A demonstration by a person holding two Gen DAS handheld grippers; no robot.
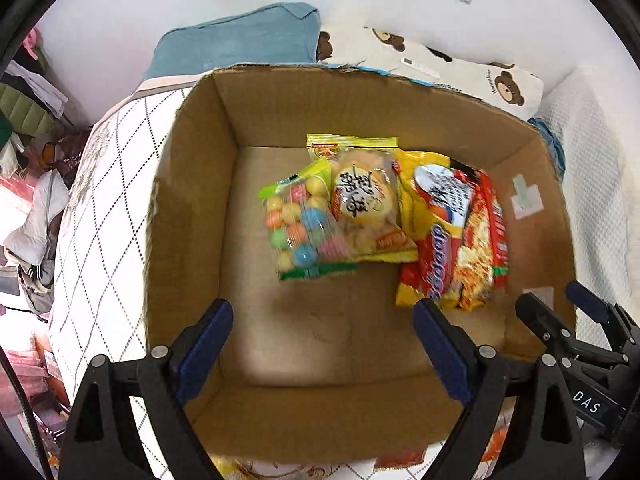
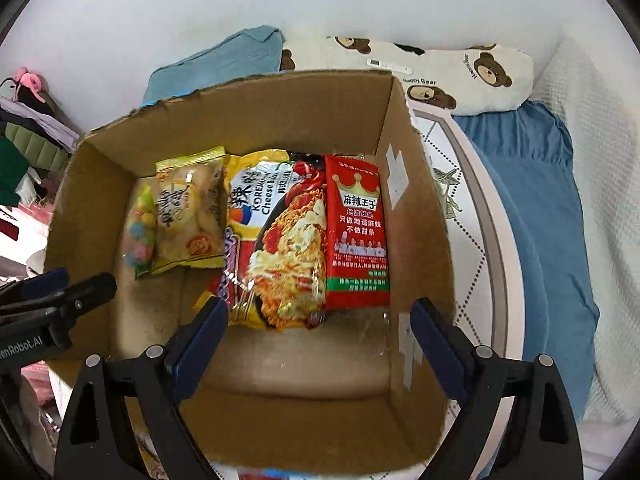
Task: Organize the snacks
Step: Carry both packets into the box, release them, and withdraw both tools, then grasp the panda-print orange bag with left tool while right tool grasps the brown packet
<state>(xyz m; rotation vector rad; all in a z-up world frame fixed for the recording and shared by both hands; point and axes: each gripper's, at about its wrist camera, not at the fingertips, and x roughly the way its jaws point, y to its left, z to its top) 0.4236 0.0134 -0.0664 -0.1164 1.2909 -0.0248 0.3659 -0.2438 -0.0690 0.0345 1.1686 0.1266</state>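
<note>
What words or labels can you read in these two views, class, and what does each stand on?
"KOREAN... Cheese": noodle packet.
"麻辣王子": red packet.
"Happy Bear": bear pillow.
"DAS": right gripper body.
"...enRobot.AI": left gripper body.
Rice-cracker bag and candy bag: print too blurred to read.

Four snack packets in one cardboard box; two pillows behind.
</note>
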